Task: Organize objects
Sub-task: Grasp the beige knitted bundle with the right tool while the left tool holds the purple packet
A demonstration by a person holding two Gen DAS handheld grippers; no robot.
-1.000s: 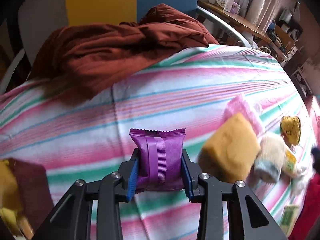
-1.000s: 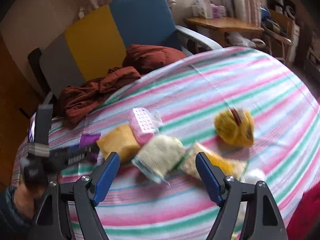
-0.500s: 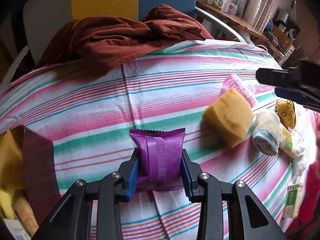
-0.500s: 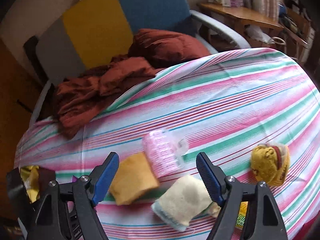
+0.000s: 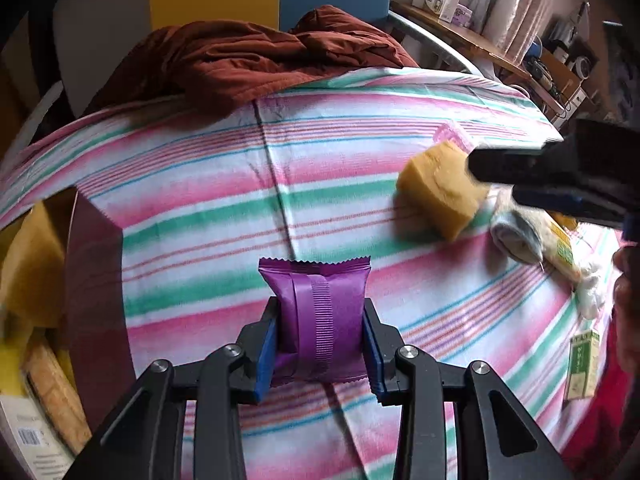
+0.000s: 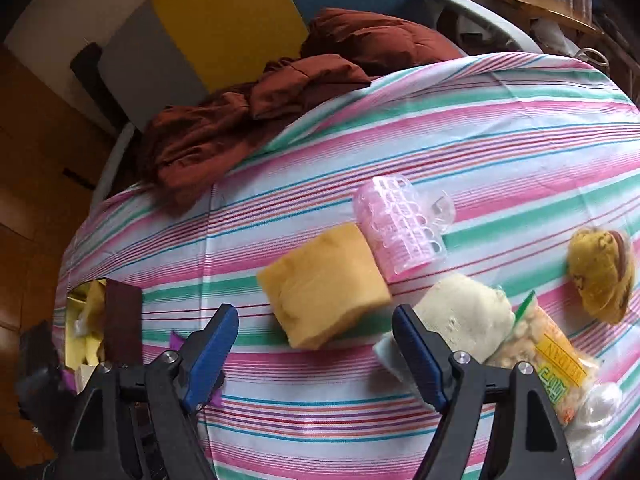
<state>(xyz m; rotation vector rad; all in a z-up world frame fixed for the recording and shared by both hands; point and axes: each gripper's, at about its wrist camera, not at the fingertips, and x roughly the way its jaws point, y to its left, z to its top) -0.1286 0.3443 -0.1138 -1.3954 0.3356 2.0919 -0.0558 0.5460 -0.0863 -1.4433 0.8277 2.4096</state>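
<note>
My left gripper point(image 5: 319, 340) is shut on a purple snack packet point(image 5: 316, 312) and holds it above the striped cloth, just right of a dark red box point(image 5: 94, 280) that holds yellow packets. My right gripper point(image 6: 316, 340) is open and empty, hovering just short of a yellow sponge point(image 6: 324, 284). The sponge also shows in the left wrist view point(image 5: 440, 192), with the right gripper's dark fingers point(image 5: 552, 160) over it. A pink hair-roller pack point(image 6: 400, 228) lies behind the sponge.
A cream sock bundle point(image 6: 460, 316), a bag of snacks point(image 6: 548, 352), a yellow knitted item point(image 6: 600, 272) and white wrapping point(image 6: 596, 412) lie at right. A small green carton point(image 5: 582, 364) lies near the cloth's edge. A rust-brown blanket point(image 6: 280, 96) is heaped on the chair behind.
My left gripper has moved left with the purple packet, bringing the box closer. My right gripper has moved down and nearer to the yellow sponge.
</note>
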